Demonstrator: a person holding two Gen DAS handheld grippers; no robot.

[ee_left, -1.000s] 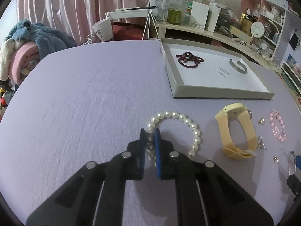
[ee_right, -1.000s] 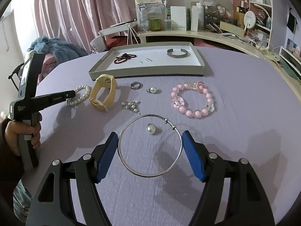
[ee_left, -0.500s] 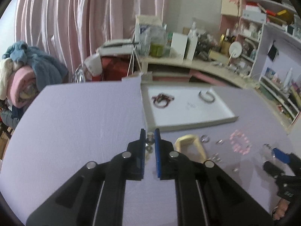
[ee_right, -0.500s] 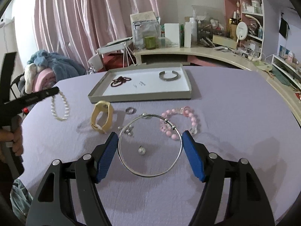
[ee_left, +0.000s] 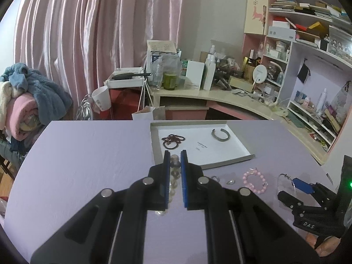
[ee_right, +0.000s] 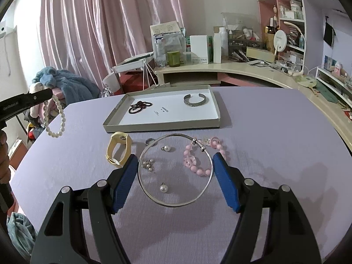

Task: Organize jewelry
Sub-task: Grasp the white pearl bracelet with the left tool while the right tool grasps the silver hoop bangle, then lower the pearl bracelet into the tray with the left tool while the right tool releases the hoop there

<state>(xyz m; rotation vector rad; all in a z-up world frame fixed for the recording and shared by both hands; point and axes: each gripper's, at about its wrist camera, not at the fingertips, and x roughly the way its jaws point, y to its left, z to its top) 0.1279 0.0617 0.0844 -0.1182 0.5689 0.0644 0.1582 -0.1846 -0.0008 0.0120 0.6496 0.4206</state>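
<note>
My left gripper point(ee_left: 175, 157) is shut on a pearl bracelet point(ee_left: 173, 180) and holds it in the air; it hangs from the gripper at the left of the right wrist view point(ee_right: 55, 118). My right gripper point(ee_right: 175, 165) is shut on a thin silver bangle point(ee_right: 176, 169) and holds it above the table. A grey tray point(ee_right: 162, 126) at the back holds a dark red bead bracelet point(ee_right: 139, 106) and a metal cuff point(ee_right: 194, 100). On the purple table lie a yellow watch band point(ee_right: 118, 148), a pink bead bracelet point(ee_right: 198, 160), a ring point(ee_right: 149, 142) and pearl earrings point(ee_right: 164, 187).
A cluttered desk point(ee_right: 220, 70) and shelves point(ee_left: 308, 55) stand behind the table. A pile of blankets point(ee_left: 26, 101) lies at the far left. A cluster of small pearl pieces point(ee_right: 148, 165) lies between the watch band and the bangle.
My left gripper has lifted the pearl bracelet off the table and moved up and towards the tray. My right gripper has risen with the silver bangle.
</note>
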